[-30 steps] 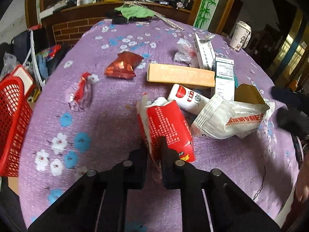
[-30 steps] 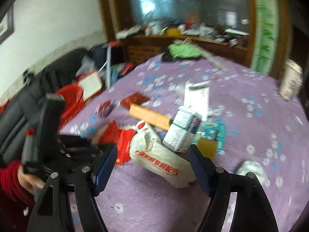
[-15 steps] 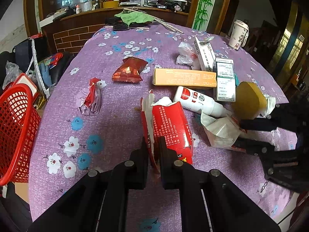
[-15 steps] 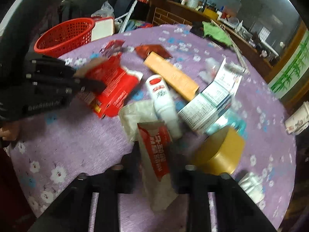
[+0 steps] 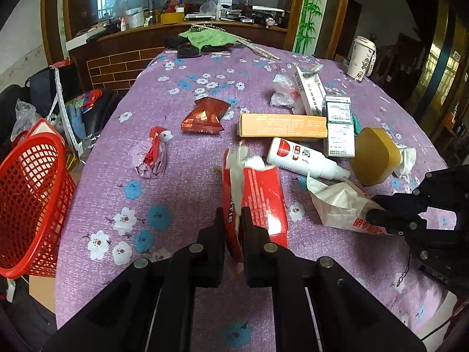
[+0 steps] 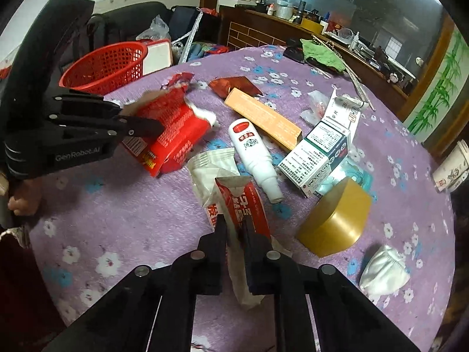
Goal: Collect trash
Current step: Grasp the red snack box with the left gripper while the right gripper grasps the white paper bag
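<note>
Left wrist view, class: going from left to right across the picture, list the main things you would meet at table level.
red basket → crumpled red-and-lilac wrapper → dark red snack packet → red tissue pack → white wet-wipe pouch → yellow box → right gripper

Both tools are matte black plastic. The left claw (image 5: 233, 220) ends in two flat rectangular fingers (image 5: 218, 228) on angular linkage bars, each pivot marked by a round silver screw head. The right claw (image 6: 234, 231) is built the same way, with grey rivets along its arms. Seen from the right wrist, the left tool's body bears pale "GenRobot.AI" lettering above ribbed grooves, with a dark red sleeve (image 6: 11, 264) below it.
</note>
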Available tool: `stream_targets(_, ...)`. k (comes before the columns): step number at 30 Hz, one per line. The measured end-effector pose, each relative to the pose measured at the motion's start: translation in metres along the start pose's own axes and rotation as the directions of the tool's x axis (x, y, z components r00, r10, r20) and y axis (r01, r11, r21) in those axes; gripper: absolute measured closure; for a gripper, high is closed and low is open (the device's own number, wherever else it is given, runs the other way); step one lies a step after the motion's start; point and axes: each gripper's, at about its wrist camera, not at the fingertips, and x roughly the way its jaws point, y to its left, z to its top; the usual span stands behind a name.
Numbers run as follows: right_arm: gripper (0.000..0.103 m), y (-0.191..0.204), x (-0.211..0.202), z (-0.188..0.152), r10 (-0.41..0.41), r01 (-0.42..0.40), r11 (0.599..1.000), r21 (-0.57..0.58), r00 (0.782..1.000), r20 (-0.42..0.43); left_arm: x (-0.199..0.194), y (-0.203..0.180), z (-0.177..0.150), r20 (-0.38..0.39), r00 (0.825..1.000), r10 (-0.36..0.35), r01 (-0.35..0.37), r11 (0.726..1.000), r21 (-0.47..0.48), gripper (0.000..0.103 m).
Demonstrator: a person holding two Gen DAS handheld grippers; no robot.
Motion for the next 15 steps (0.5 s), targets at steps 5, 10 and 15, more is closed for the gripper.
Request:
stream_targets(5, 0.093, 0.009, -0.008, -0.001, 0.053, -0.053, 0.998, 0.014, 0.998, 0.023, -0.004, 0.001, 0.001, 0.010, 1.000, -0.002, 0.002, 1.000, -0.003, 0.094)
stream_targets(10, 0.093, 0.014, -0.011, 0.001, 0.047, -0.048, 0.998, 0.031, 0.998, 0.034, 0.003, 0.004, 0.000, -0.010, 1.000, 0.000, 0.000, 1.000, -0.007, 0.094)
stream_targets(15, 0.094, 0.009, -0.015, 0.001, 0.043, -0.047, 0.996, 0.072, 0.998, 0.055, 0.015, 0.009, -0.001, -0.047, 0.998, -0.033, 0.031, 0.999, -0.034, 0.094)
